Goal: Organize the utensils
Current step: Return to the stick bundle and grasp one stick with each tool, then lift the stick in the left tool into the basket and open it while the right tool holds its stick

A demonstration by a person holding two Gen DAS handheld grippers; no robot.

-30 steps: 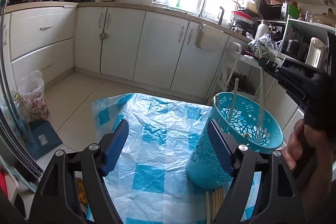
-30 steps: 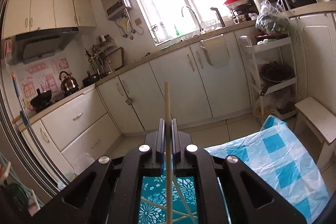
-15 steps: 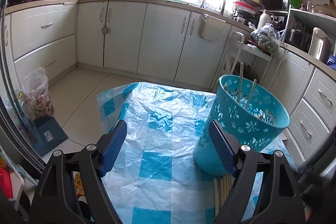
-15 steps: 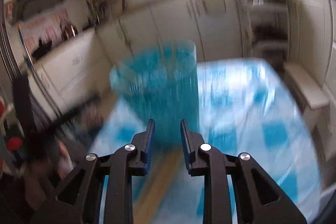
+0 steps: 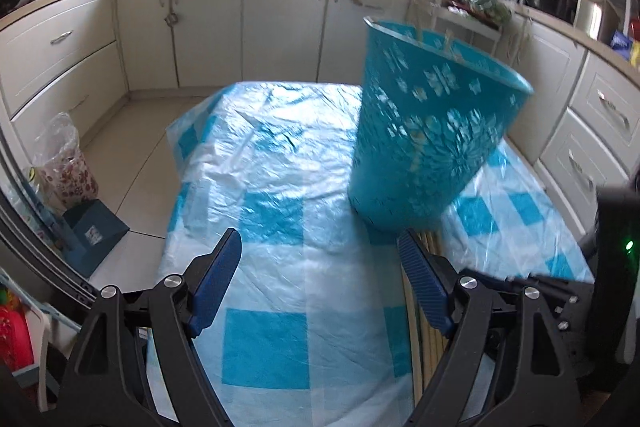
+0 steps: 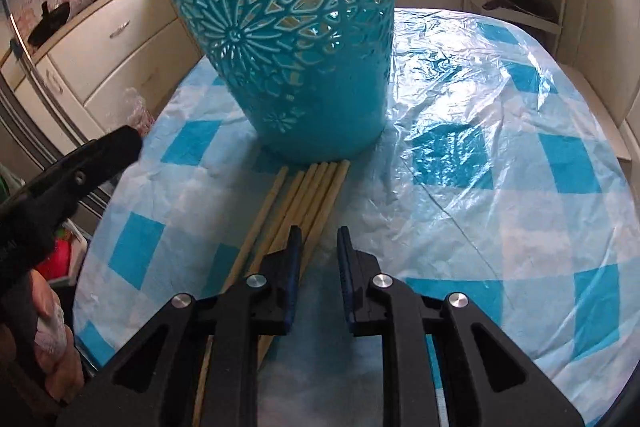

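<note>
A teal perforated basket (image 5: 428,131) stands on the blue-and-white checked table cover, with chopsticks (image 5: 448,43) sticking out of its top. It fills the upper middle of the right wrist view (image 6: 288,39). Several wooden chopsticks (image 6: 308,199) lie side by side on the cover in front of the basket; they also show in the left wrist view (image 5: 424,311). My right gripper (image 6: 318,241) is open a little and empty, low over the near ends of the chopsticks. My left gripper (image 5: 320,251) is wide open and empty, left of the chopsticks.
The table cover (image 6: 500,155) spreads to the right of the basket. White kitchen cabinets (image 5: 280,27) run behind the table. A bag (image 5: 64,167) and a blue box (image 5: 92,231) stand on the floor at the left.
My right gripper let go of the chopstick it held above the basket, opened, and dropped to the table by the loose chopsticks. My left gripper pulled back a little.
</note>
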